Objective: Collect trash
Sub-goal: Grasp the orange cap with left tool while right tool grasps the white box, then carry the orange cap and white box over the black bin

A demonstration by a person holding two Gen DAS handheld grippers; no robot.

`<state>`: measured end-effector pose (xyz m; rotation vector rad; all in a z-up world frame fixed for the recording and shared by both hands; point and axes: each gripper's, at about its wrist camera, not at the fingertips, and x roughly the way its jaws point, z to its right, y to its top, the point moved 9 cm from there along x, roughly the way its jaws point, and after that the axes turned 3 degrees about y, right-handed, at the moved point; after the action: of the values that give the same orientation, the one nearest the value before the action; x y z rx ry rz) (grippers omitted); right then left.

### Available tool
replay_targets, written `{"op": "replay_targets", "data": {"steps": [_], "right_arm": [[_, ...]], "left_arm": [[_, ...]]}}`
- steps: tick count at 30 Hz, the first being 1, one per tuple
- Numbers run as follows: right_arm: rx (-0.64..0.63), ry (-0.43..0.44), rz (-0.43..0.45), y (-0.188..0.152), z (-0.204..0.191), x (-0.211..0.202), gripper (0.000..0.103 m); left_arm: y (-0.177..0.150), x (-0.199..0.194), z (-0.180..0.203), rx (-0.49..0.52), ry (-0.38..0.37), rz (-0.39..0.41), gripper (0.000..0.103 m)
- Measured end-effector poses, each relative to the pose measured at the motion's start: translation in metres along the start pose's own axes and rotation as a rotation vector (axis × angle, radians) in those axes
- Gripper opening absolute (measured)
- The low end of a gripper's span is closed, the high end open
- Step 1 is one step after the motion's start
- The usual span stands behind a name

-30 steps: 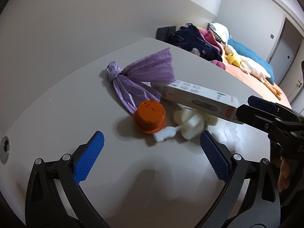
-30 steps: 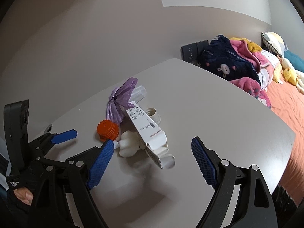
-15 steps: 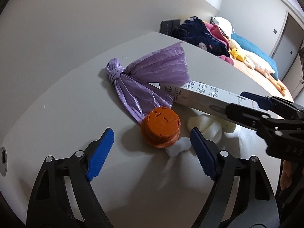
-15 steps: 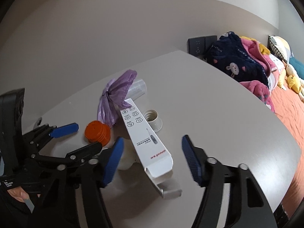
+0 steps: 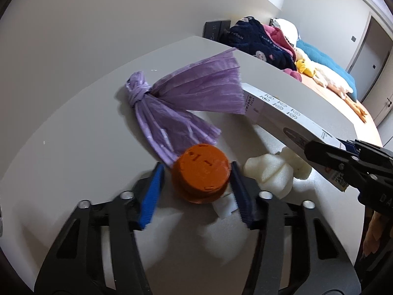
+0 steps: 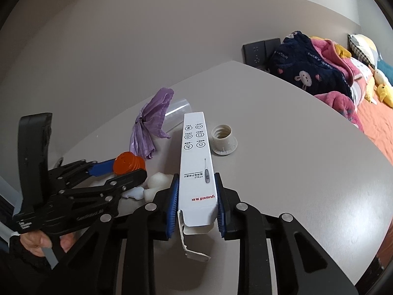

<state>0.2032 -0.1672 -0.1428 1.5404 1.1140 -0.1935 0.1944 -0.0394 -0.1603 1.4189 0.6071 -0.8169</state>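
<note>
I'm closing the left gripper (image 5: 195, 184) jaws around the orange cap (image 5: 201, 172); my right gripper (image 6: 196, 201) jaws are clamping the white box (image 6: 196, 172).

Both wrist views look steeply down, close, sharing the table (image 5: 73, 147).

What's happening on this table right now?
A person with a gripper in each hand is collecting trash from a grey table. The right gripper is closing on the white thermometer box, pads at its sides. The left gripper is closing around the orange cap. A knotted purple bag and foam pieces remain.
</note>
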Motion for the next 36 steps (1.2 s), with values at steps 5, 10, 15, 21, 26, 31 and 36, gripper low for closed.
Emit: {"op": "replay_targets", "data": {"steps": [5, 10, 15, 21, 26, 31, 36], "right_arm": [[0.015, 0.018, 0.023, 0.000, -0.002, -0.011, 0.028], [0.030, 0.031, 0.049, 0.001, -0.005, -0.026, 0.028], [0.037, 0.031, 0.068, -0.001, -0.006, -0.041, 0.028], [0.045, 0.027, 0.097, -0.005, -0.007, -0.065, 0.028], [0.055, 0.018, 0.117, -0.009, -0.003, -0.085, 0.028], [0.061, 0.007, 0.140, -0.017, 0.000, -0.109, 0.028], [0.063, -0.002, 0.158, -0.024, 0.000, -0.131, 0.028]], "left_arm": [[0.000, -0.002, 0.000, -0.003, 0.008, 0.008, 0.045], [0.000, -0.015, 0.001, 0.000, 0.016, 0.028, 0.045], [0.000, -0.032, 0.006, -0.002, 0.014, 0.054, 0.045], [-0.003, -0.050, 0.018, 0.006, 0.003, 0.072, 0.045], [-0.006, -0.062, 0.033, 0.018, -0.008, 0.082, 0.045], [-0.010, -0.075, 0.054, 0.038, -0.025, 0.093, 0.045], [-0.016, -0.086, 0.071, 0.048, -0.043, 0.097, 0.045]]}}
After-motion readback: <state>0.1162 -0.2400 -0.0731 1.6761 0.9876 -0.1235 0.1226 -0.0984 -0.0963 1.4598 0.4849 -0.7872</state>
